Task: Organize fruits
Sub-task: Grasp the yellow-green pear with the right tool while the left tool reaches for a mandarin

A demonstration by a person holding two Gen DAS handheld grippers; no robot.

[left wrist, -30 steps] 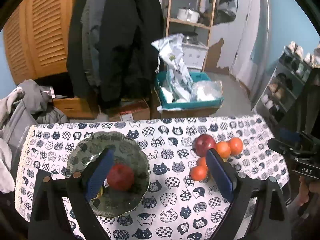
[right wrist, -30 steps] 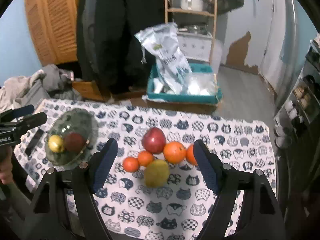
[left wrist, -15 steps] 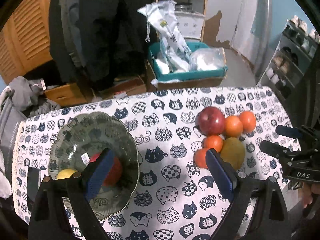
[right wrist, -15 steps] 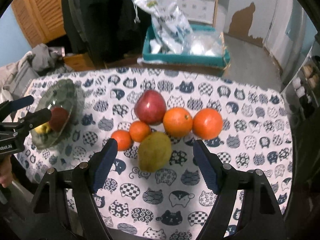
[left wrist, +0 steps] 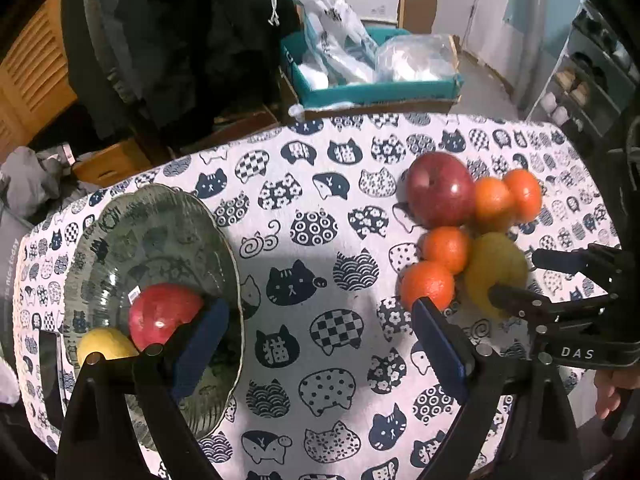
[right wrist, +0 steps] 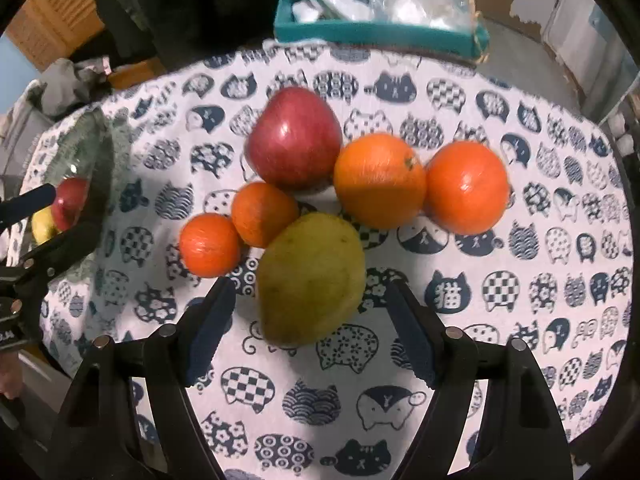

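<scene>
Black gripper (right wrist: 310,334), blue-padded jaws

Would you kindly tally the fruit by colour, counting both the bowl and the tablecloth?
Red: 2 (apple, bowl apple)
Orange: 4 (oranges)
Yellow-green: 2 (mango, bowl fruit)
Total: 8

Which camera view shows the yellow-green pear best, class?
The right wrist view: the pear lies whole and unblocked just beyond the open right gripper. In the left wrist view it sits at the picture's right edge, with the right gripper's fingers crossing it.
</scene>
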